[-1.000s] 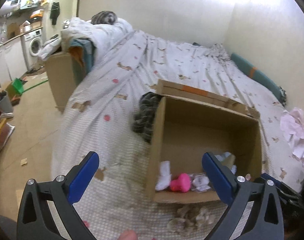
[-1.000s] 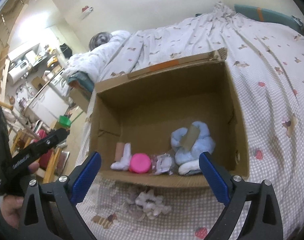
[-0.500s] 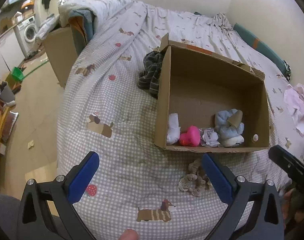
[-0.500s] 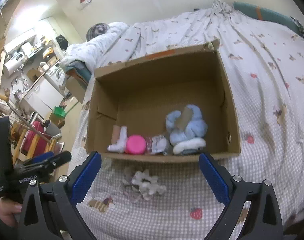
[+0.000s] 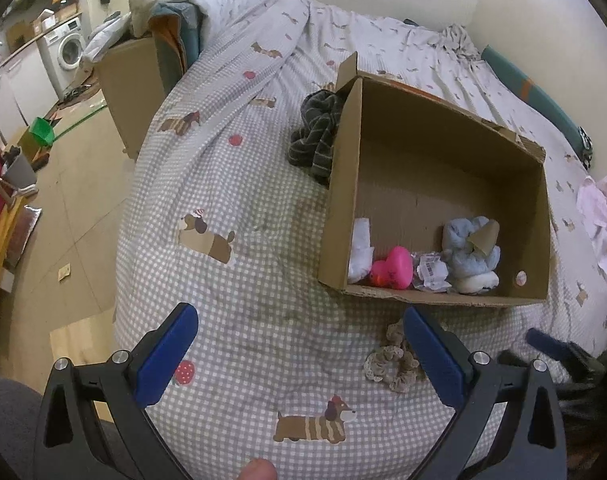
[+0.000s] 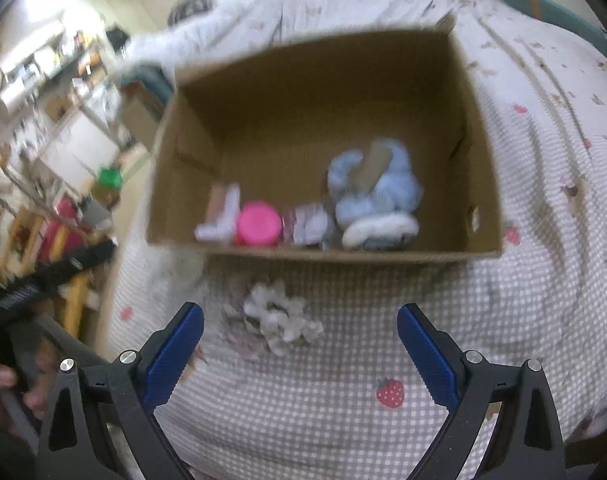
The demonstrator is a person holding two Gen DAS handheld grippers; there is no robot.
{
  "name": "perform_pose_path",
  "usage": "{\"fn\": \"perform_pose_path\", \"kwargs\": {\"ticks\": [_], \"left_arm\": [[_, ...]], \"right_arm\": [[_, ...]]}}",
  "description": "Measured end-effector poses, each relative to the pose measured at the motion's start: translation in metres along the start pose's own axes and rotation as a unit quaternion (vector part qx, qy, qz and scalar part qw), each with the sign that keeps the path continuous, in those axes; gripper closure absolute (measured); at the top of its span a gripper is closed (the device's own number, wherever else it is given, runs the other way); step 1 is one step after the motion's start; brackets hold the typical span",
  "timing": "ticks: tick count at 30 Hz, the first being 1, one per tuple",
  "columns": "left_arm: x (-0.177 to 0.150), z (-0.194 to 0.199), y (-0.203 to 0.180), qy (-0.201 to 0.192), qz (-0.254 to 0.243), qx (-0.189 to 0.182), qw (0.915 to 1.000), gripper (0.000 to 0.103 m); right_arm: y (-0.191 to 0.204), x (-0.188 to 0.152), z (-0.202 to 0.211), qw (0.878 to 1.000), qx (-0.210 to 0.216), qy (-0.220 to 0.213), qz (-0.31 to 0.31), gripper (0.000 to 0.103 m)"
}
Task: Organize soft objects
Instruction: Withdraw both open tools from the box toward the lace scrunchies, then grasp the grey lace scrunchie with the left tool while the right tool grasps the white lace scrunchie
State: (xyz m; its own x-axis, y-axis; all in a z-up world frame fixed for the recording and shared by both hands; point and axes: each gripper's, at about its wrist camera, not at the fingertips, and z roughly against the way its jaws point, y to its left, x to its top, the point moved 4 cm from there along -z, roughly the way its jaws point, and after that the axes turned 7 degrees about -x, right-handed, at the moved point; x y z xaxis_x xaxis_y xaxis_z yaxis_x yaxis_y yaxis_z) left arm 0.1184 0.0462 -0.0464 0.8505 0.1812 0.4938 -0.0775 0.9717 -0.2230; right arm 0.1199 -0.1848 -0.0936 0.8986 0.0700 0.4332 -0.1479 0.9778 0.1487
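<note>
Cardboard box (image 5: 431,168) sits open-topped on the checked bedspread (image 5: 243,280), and along its near wall lies a row of things: at the left a white soft item (image 5: 361,252), then a pink rounded toy (image 5: 393,268), then a crinkled clear packet (image 5: 431,272), and at the right a pale blue plush (image 5: 469,256) with a brown cardboard tag on it and a white part at its near side. The far part of the box floor is bare. Outside the box, against its far left corner, a dark striped cloth (image 5: 317,136) is bunched on the bed. Just near of the box's front wall a beige scrunchie (image 5: 391,360) lies on the bedspread, apart from the cardboard. In the left wrist view the left gripper (image 5: 299,354) hangs above the bedspread with its jaws wide apart and nothing between them; the scrunchie shows just beside its right finger. The right wrist view is blurred, yet the same row shows in the box (image 6: 323,140), with the blue plush (image 6: 373,200) at the right. The right gripper (image 6: 299,350) is likewise spread wide and empty, the scrunchie (image 6: 275,320) lying on the bed between its fingers and the box. Far right on the bed lies a pink cloth (image 5: 601,220).
</note>
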Motion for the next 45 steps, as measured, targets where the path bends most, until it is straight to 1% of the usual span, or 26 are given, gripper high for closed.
{"fn": "perform_pose_path", "kwargs": {"ticks": [2, 3, 5, 6, 8, 9, 10, 11, 12, 13, 14, 15, 17, 19, 24, 29, 33, 35, 37, 39, 40, 41, 42, 43, 44, 45], "left_arm": [[-0.001, -0.001, 0.0, 0.003, -0.003, -0.001, 1.0, 0.001], [-0.001, -0.001, 0.001, 0.004, -0.003, -0.001, 1.0, 0.001], [-0.002, -0.003, 0.002, 0.008, 0.001, -0.002, 1.0, 0.001], [-0.002, -0.003, 0.003, 0.01, 0.003, -0.004, 0.9999, 0.001], [-0.003, -0.005, 0.003, 0.013, 0.006, -0.006, 0.9999, 0.001], [-0.003, -0.006, 0.003, 0.014, 0.005, -0.005, 0.9999, 0.001], [-0.003, -0.007, 0.003, 0.015, 0.004, -0.004, 0.9999, 0.001], [-0.004, -0.008, 0.002, 0.016, 0.001, -0.002, 0.9999, 0.001], [-0.005, -0.009, 0.002, 0.017, -0.001, -0.001, 0.9999, 0.001], [-0.005, -0.01, 0.002, 0.019, -0.002, -0.001, 0.9998, 0.001], [-0.006, -0.011, 0.001, 0.022, -0.003, -0.001, 0.9998, 0.001], [-0.008, -0.014, 0.0, 0.028, -0.003, -0.004, 0.9996, 0.001], [-0.012, -0.022, -0.004, 0.042, -0.003, -0.013, 0.999, 0.001], [-0.017, -0.032, -0.009, 0.061, -0.007, -0.019, 0.9979, 0.001], [-0.031, -0.053, -0.032, 0.093, -0.053, -0.023, 0.994, 0.001], [-0.048, -0.07, -0.061, 0.112, -0.105, -0.047, 0.9871, 0.001], [-0.056, -0.082, -0.077, 0.122, -0.134, -0.053, 0.9821, 0.002], [-0.059, -0.089, -0.082, 0.129, -0.13, -0.064, 0.981, 0.008], [-0.062, -0.098, -0.086, 0.138, -0.129, -0.062, 0.98, 0.011], [-0.064, -0.107, -0.089, 0.14, -0.132, -0.056, 0.9797, 0.021], [-0.066, -0.112, -0.091, 0.144, -0.133, -0.056, 0.9789, 0.033], [-0.068, -0.118, -0.092, 0.153, -0.132, -0.057, 0.9777, 0.046], [-0.069, -0.12, -0.092, 0.155, -0.132, -0.055, 0.9774, 0.054], [-0.07, -0.123, -0.091, 0.156, -0.134, -0.045, 0.9777, 0.065], [-0.072, -0.125, -0.089, 0.155, -0.134, -0.039, 0.978, 0.071], [-0.072, -0.125, -0.087, 0.156, -0.132, -0.036, 0.9782, 0.074]], "right_arm": [[0.01, -0.004, -0.017, 1.0, -0.002, 0.024, 0.02, 0.0], [0.017, -0.005, -0.024, 0.999, 0.004, 0.033, 0.031, 0.006], [0.031, -0.005, -0.034, 0.998, 0.015, 0.039, 0.052, 0.008], [0.038, -0.006, -0.04, 0.997, 0.013, 0.043, 0.065, 0.008], [0.044, -0.008, -0.053, 0.996, 0.004, 0.056, 0.076, 0.013], [0.045, -0.009, -0.058, 0.995, 0.002, 0.064, 0.074, 0.021], [0.044, -0.01, -0.064, 0.995, 0.001, 0.073, 0.071, 0.027], [0.043, -0.01, -0.068, 0.995, -0.001, 0.077, 0.069, 0.029], [0.042, -0.011, -0.07, 0.994, -0.004, 0.08, 0.068, 0.037], [0.041, -0.011, -0.07, 0.994, -0.005, 0.079, 0.069, 0.057], [0.039, -0.01, -0.07, 0.994, -0.007, 0.078, 0.071, 0.069], [0.038, -0.009, -0.068, 0.994, -0.01, 0.075, 0.073, 0.077], [0.035, -0.008, -0.061, 0.996, -0.004, 0.068, 0.065, 0.085], [0.031, -0.007, -0.053, 0.996, 0.003, 0.061, 0.061, 0.087], [0.017, -0.008, -0.029, 0.998, 0.012, 0.037, 0.044, 0.088], [-0.005, -0.006, -0.004, 0.999, 0.004, 0.015, 0.029, 0.088], [-0.021, -0.008, 0.016, 1.0, 0.0, -0.005, 0.026, 0.088], [-0.028, -0.013, 0.026, 1.0, 0.0, -0.012, 0.02, 0.088], [-0.036, -0.016, 0.035, 1.0, 0.003, -0.016, 0.01, 0.088], [-0.04, -0.018, 0.041, 1.0, 0.001, -0.021, 0.004, 0.088], [-0.043, -0.018, 0.044, 1.0, 0.0, -0.023, 0.0, 0.088], [-0.044, -0.018, 0.046, 1.0, -0.001, -0.024, -0.003, 0.088], [-0.046, -0.018, 0.046, 1.0, -0.002, -0.024, -0.007, 0.088], [-0.047, -0.017, 0.047, 1.0, -0.002, -0.023, -0.012, 0.088], [-0.047, -0.016, 0.048, 1.0, -0.001, -0.024, -0.013, 0.088], [-0.046, -0.015, 0.048, 1.0, 0.0, -0.026, -0.013, 0.088]]}}
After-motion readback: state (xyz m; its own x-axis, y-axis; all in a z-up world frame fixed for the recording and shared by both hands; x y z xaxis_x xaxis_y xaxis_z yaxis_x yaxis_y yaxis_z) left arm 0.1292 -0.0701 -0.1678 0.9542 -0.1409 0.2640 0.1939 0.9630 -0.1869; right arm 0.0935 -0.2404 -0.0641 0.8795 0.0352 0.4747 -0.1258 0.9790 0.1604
